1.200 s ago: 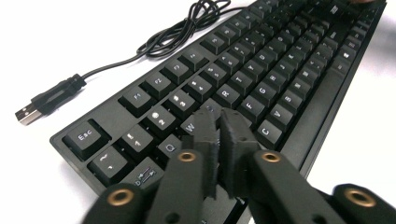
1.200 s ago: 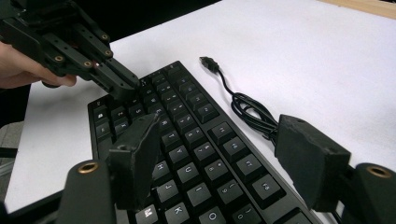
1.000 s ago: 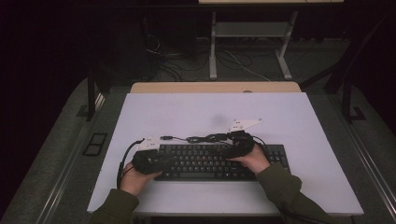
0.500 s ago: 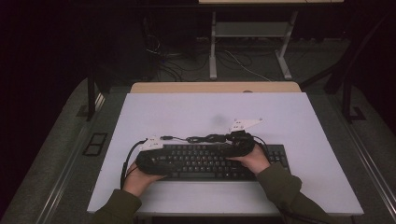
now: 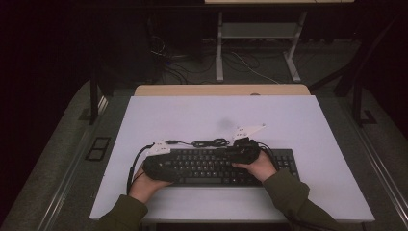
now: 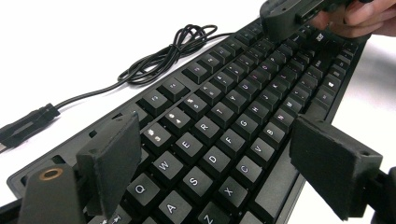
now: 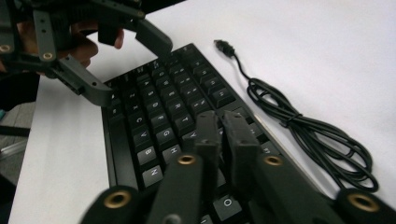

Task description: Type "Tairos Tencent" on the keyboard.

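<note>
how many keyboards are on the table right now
1. The black keyboard lies on the white table near its front edge, under both tools, its bundled cable just behind it. Nothing suggests another is hidden.

Keyboard [image 5: 216,166]: black, keys with white legends. Its cable [image 5: 207,143]: black, coiled near the table's far edge. Table [image 5: 298,120]: plain pale lavender-white top, tan strip along far edge. Both grippers: black. Sleeves [image 5: 288,192]: olive green.

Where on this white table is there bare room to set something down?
Free: the far half of the white table beyond the coiled black cable, and both side margins. Crowded: the near middle, with the black keyboard.
</note>
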`<action>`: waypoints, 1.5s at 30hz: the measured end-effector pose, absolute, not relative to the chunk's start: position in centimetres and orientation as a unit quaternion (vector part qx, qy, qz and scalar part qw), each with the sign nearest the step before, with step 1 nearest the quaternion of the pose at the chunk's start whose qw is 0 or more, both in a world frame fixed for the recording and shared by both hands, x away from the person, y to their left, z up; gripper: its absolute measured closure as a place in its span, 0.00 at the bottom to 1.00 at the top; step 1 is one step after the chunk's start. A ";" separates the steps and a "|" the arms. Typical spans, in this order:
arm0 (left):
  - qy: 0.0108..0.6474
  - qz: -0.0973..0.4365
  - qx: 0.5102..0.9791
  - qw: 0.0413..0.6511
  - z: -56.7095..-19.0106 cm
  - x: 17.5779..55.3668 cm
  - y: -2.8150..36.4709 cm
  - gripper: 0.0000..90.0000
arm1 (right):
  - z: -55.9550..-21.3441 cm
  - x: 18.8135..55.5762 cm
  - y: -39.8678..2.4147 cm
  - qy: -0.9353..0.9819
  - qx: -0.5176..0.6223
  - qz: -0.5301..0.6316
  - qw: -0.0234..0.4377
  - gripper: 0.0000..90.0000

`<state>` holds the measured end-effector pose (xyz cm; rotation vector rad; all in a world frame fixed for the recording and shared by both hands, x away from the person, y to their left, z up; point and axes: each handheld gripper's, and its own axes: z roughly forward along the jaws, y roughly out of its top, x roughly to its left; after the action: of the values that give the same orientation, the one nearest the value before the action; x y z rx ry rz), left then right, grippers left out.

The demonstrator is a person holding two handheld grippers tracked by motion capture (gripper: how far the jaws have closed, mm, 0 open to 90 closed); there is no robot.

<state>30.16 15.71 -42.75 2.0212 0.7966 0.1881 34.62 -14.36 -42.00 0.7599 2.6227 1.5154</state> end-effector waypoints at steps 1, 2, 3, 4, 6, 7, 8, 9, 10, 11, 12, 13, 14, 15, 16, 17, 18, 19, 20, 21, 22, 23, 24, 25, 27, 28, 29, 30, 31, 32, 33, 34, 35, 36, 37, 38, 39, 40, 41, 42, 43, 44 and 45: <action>0.325 0.077 0.821 0.463 -42.8 30.1 15.7 0.18 | -42.1 34.6 -14.3 0.839 0.243 0.486 0.009 0.99; 0.323 0.077 0.822 0.462 -42.8 30.1 15.7 0.17 | -42.1 34.6 -14.3 0.840 0.243 0.485 0.006 0.99; 0.324 0.077 0.822 0.462 -42.8 30.1 15.7 0.17 | -42.1 34.6 -14.2 0.842 0.241 0.483 0.006 0.99; 0.324 0.078 0.822 0.462 -42.8 30.1 15.7 0.17 | -42.2 34.6 -14.2 0.843 0.239 0.481 0.006 0.99; 0.325 0.079 0.821 0.463 -42.7 30.1 15.6 0.17 | -42.2 34.5 -14.0 0.847 0.240 0.474 0.004 0.99; 0.325 0.079 0.820 0.464 -42.7 30.1 15.6 0.17 | -42.3 34.5 -14.0 0.849 0.238 0.471 0.005 0.99; 0.325 0.079 0.821 0.464 -42.7 30.1 15.6 0.17 | -42.4 34.4 -13.9 0.850 0.238 0.470 0.005 0.99; 0.325 0.079 0.821 0.463 -42.7 30.1 15.6 0.17 | -42.5 34.4 -13.8 0.852 0.238 0.466 0.005 0.99; 0.325 0.079 0.821 0.463 -42.8 30.1 15.6 0.17 | -42.6 34.4 -13.8 0.854 0.239 0.463 0.004 0.99; 0.325 0.078 0.821 0.463 -42.8 30.1 15.6 0.17 | -42.7 34.3 -13.7 0.855 0.238 0.461 0.003 0.99; 0.324 0.078 0.822 0.462 -42.8 30.2 15.6 0.17 | -42.8 34.4 -13.7 0.858 0.236 0.456 0.003 0.99; 0.324 0.078 0.822 0.462 -42.8 30.1 15.6 0.17 | -42.8 34.3 -13.6 0.859 0.237 0.453 0.004 0.99; 0.323 0.078 0.822 0.462 -42.8 30.1 15.6 0.17 | -42.9 34.3 -13.5 0.861 0.236 0.450 0.003 0.99; 0.323 0.078 0.822 0.462 -42.8 30.1 15.6 0.17 | -43.0 34.3 -13.4 0.862 0.237 0.448 0.004 0.99; 0.322 0.078 0.822 0.463 -42.8 30.1 15.6 0.17 | -43.0 34.4 -13.4 0.864 0.237 0.445 0.004 0.99; 0.322 0.078 0.822 0.463 -42.8 30.1 15.6 0.17 | -43.1 34.4 -13.3 0.865 0.238 0.442 0.004 0.99; 0.323 0.078 0.822 0.463 -42.8 30.1 15.6 0.17 | -43.2 34.4 -13.3 0.866 0.238 0.440 0.004 0.99; 0.323 0.078 0.822 0.463 -42.8 30.1 15.6 0.17 | -43.3 34.4 -13.2 0.867 0.239 0.438 0.004 0.99; 0.323 0.078 0.822 0.463 -42.8 30.2 15.6 0.17 | -43.4 34.4 -13.1 0.867 0.240 0.436 0.004 0.99; 0.323 0.078 0.822 0.463 -42.8 30.2 15.6 0.17 | -43.4 34.4 -13.1 0.869 0.240 0.434 0.004 0.99; 0.323 0.078 0.822 0.463 -42.8 30.2 15.6 0.17 | -43.5 34.4 -13.1 0.869 0.239 0.432 0.006 0.99; 0.323 0.079 0.822 0.463 -42.8 30.1 15.6 0.16 | -43.5 34.4 -13.0 0.870 0.240 0.430 0.006 0.99; 0.323 0.079 0.822 0.463 -42.8 30.1 15.6 0.17 | -43.5 34.4 -13.0 0.870 0.240 0.430 0.006 0.99; 0.323 0.078 0.822 0.462 -42.8 30.1 15.6 0.16 | -43.5 34.4 -13.0 0.871 0.240 0.428 0.007 0.99; 0.322 0.079 0.823 0.462 -42.8 30.1 15.6 0.16 | -43.6 34.4 -12.9 0.873 0.239 0.425 0.007 0.99; 0.322 0.079 0.823 0.461 -42.8 30.1 15.6 0.16 | -43.6 34.4 -12.9 0.874 0.238 0.424 0.009 0.99; 0.323 0.080 0.822 0.462 -42.8 30.1 15.6 0.17 | -43.6 34.4 -12.9 0.874 0.239 0.422 0.010 0.99; 0.324 0.080 0.821 0.463 -42.8 30.1 15.6 0.16 | -43.7 34.4 -12.9 0.874 0.240 0.422 0.009 0.99; 0.324 0.080 0.821 0.463 -42.8 30.1 15.6 0.17 | -43.7 34.4 -12.9 0.874 0.240 0.422 0.010 0.99; 0.325 0.080 0.821 0.463 -42.8 30.1 15.6 0.17 | -43.7 34.4 -12.9 0.875 0.241 0.420 0.012 0.99; 0.323 0.080 0.822 0.462 -42.8 30.1 15.6 0.17 | -43.7 34.4 -12.9 0.875 0.242 0.420 0.011 0.99; 0.322 0.080 0.823 0.461 -42.8 30.1 15.6 0.17 | -43.7 34.4 -12.9 0.875 0.242 0.420 0.012 0.99; 0.322 0.080 0.823 0.461 -42.8 30.1 15.6 0.17 | -43.7 34.5 -12.9 0.875 0.242 0.419 0.013 0.99; 0.322 0.080 0.823 0.461 -42.8 30.1 15.6 0.16 | -43.7 34.5 -12.9 0.876 0.243 0.417 0.013 0.99; 0.322 0.081 0.823 0.461 -42.8 30.1 15.6 0.17 | -43.8 34.5 -12.9 0.877 0.242 0.414 0.014 0.99; 0.322 0.081 0.823 0.461 -42.8 30.1 15.6 0.16 | -43.9 34.4 -12.8 0.878 0.241 0.412 0.016 0.99; 0.322 0.081 0.823 0.461 -42.8 30.1 15.6 0.17 | -43.9 34.4 -12.8 0.878 0.243 0.413 0.012 0.99; 0.323 0.080 0.823 0.461 -42.8 30.1 15.6 0.17 | -43.9 34.4 -12.8 0.878 0.241 0.413 0.013 0.99; 0.323 0.080 0.822 0.461 -42.8 30.1 15.6 0.17 | -43.9 34.4 -12.8 0.878 0.241 0.413 0.014 0.99; 0.324 0.080 0.822 0.461 -42.8 30.1 15.6 0.17 | -43.9 34.5 -12.8 0.878 0.241 0.413 0.014 0.99; 0.324 0.080 0.822 0.461 -42.8 30.1 15.6 0.17 | -44.0 34.4 -12.8 0.878 0.242 0.413 0.013 0.99; 0.324 0.080 0.822 0.461 -42.8 30.1 15.6 0.16 | -44.0 34.4 -12.8 0.878 0.242 0.414 0.013 0.99; 0.323 0.080 0.823 0.461 -42.8 30.1 15.6 0.16 | -44.0 34.4 -12.8 0.878 0.242 0.414 0.013 0.99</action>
<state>30.13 15.58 -42.82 2.0243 0.7961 0.1981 34.43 -12.81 -43.96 0.7535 2.7351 1.2886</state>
